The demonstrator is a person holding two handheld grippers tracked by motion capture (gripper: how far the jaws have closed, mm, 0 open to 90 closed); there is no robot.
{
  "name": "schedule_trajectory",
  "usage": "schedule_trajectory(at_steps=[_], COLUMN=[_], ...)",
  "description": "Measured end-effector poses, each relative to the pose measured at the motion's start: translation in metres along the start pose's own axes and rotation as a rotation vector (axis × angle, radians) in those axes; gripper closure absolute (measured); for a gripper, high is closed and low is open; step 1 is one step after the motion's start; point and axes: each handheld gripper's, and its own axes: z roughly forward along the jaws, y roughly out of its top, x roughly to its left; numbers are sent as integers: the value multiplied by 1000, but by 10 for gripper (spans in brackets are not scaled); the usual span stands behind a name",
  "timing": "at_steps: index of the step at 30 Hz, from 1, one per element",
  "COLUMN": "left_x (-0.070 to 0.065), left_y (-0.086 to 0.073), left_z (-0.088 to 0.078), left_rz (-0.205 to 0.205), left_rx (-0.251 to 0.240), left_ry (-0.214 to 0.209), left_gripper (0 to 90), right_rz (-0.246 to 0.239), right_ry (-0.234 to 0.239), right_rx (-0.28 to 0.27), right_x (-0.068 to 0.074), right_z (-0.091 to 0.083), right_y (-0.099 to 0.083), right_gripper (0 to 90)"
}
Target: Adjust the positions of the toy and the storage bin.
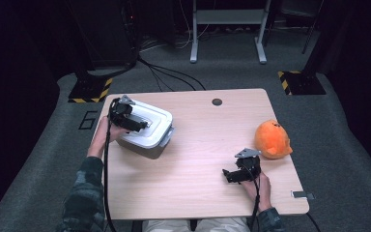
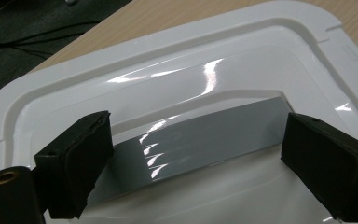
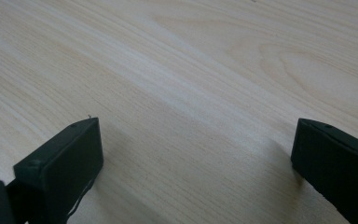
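Nearest us, our right hand-held gripper [image 1: 233,175] rests low on the counter [image 1: 203,145] near its front right, jaws spread wide with bare wood between them, holding nothing; our right hand [image 1: 260,186] grips it from behind, forearm coming in from the bottom edge. Farther off at the left, our left hand-held gripper [image 1: 140,123] lies over the white container [image 1: 145,133], jaws apart and straddling the grey handle [image 2: 200,140] recessed in its lid [image 2: 177,79]; we cannot tell whether the pads touch it. Beyond our right hand sits an orange plush toy [image 1: 272,139].
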Motion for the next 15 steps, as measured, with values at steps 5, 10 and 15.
schedule_trajectory(at_steps=[5, 10, 15], left_x=[-1, -3, -6], left_y=[-4, -6, -8], left_z=[-4, -7, -9], left_rz=[21, 44, 48], left_rx=[-21, -42, -77], left_ry=[-4, -2, -15], left_gripper=[166, 255, 354], right_rz=[1, -3, -8], right_ry=[-1, 1, -1], right_rx=[0, 1, -3], right_x=[0, 0, -1], right_z=[0, 0, 0], right_y=[0, 0, 0], right_gripper=[15, 15, 15])
